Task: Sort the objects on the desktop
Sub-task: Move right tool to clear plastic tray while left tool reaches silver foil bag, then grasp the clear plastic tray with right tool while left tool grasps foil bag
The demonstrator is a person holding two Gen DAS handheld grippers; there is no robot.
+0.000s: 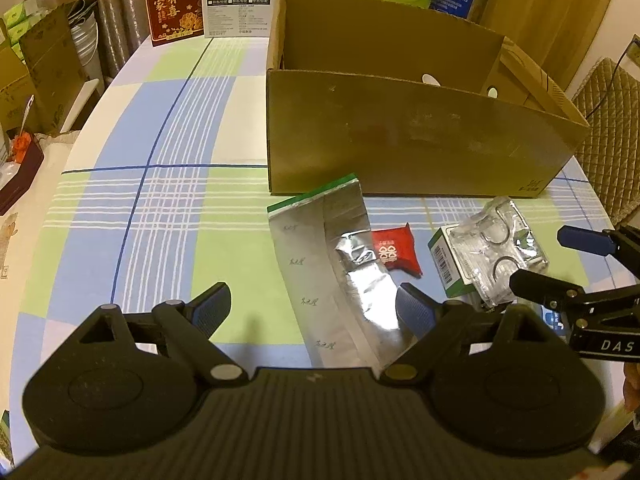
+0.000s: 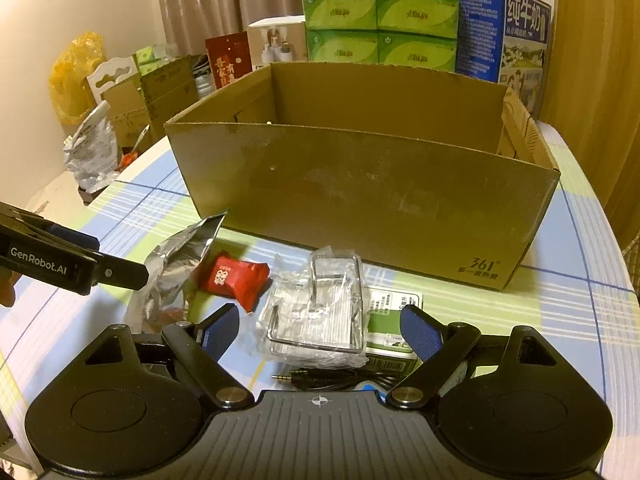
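Observation:
An open cardboard box [image 1: 404,144] [image 2: 360,200] stands on the checked tablecloth. In front of it lie a silver foil bag [image 1: 320,264] [image 2: 176,268], a small red packet [image 1: 394,252] [image 2: 232,280], a clear plastic packet [image 1: 496,252] [image 2: 316,312] resting on a green-and-white carton [image 1: 444,264] [image 2: 392,320], and a black audio plug with cable [image 2: 320,380]. My left gripper [image 1: 316,308] is open, straddling the foil bag's near end. My right gripper [image 2: 320,332] [image 1: 560,260] is open around the clear packet and carton, apart from both.
Behind the box stand green tissue packs [image 2: 380,24], a blue milk carton [image 2: 504,28], a red gift box [image 1: 172,4] and a white card. Cardboard boxes and bags crowd the far left beyond the table edge. A padded chair [image 1: 612,120] sits at right. Bare tablecloth [image 1: 160,184] lies left.

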